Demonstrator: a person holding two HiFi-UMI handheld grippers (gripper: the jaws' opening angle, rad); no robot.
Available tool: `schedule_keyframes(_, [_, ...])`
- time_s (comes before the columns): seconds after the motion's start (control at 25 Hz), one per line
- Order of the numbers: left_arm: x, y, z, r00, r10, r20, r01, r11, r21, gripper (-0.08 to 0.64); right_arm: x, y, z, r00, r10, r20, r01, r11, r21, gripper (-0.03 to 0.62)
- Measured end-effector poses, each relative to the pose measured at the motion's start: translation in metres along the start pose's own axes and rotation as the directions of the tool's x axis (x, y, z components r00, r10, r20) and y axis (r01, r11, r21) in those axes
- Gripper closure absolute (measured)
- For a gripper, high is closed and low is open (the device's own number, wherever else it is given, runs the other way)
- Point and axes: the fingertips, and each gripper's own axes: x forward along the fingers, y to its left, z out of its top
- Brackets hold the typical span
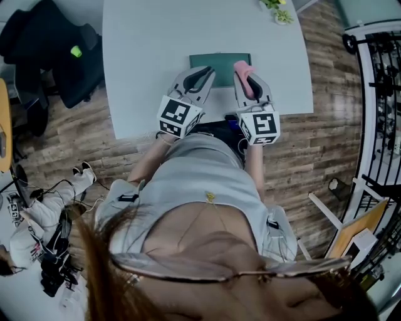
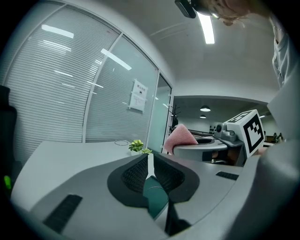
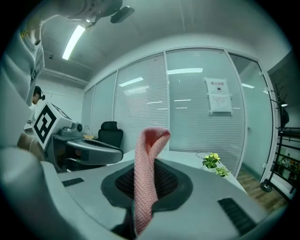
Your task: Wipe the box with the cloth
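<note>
A flat dark-green box (image 1: 220, 61) lies on the white table (image 1: 150, 50), near its front edge. My left gripper (image 1: 205, 74) reaches over the box's left part with its jaws shut and nothing between them; in the left gripper view a strip of the box (image 2: 157, 197) shows under the left gripper (image 2: 149, 161). My right gripper (image 1: 246, 74) hangs over the box's right end, shut on a folded pink cloth (image 1: 243, 76). In the right gripper view the cloth (image 3: 146, 173) stands up out of the right gripper (image 3: 147, 185). It also shows as a pink cloth (image 2: 180, 137) from the left gripper view.
A small potted plant (image 1: 279, 11) stands at the table's far right corner. A black office chair (image 1: 59, 53) sits left of the table, with cables (image 1: 44, 188) on the wood floor. A black wire rack (image 1: 379, 94) stands to the right. Glass walls with blinds (image 3: 187, 117) lie beyond.
</note>
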Motion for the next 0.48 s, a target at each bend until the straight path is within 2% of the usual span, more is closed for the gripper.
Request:
schedule_keyframes(0.28, [0.004, 0.028, -0.03, 0.997, 0.061, -0.053, -0.062, 0.998, -0.016, 0.517, 0.021, -0.019, -0.014, 0.999, -0.019, -0.027, 0.019, 0.999, 0.026, 0.546])
schedule_keyframes(0.48, [0.006, 0.043, -0.062, 0.988, 0.099, -0.12, -0.104, 0.994, -0.035, 0.505, 0.034, -0.031, -0.031, 0.997, -0.01, -0.075, 0.011, 1.0, 0.013, 0.546])
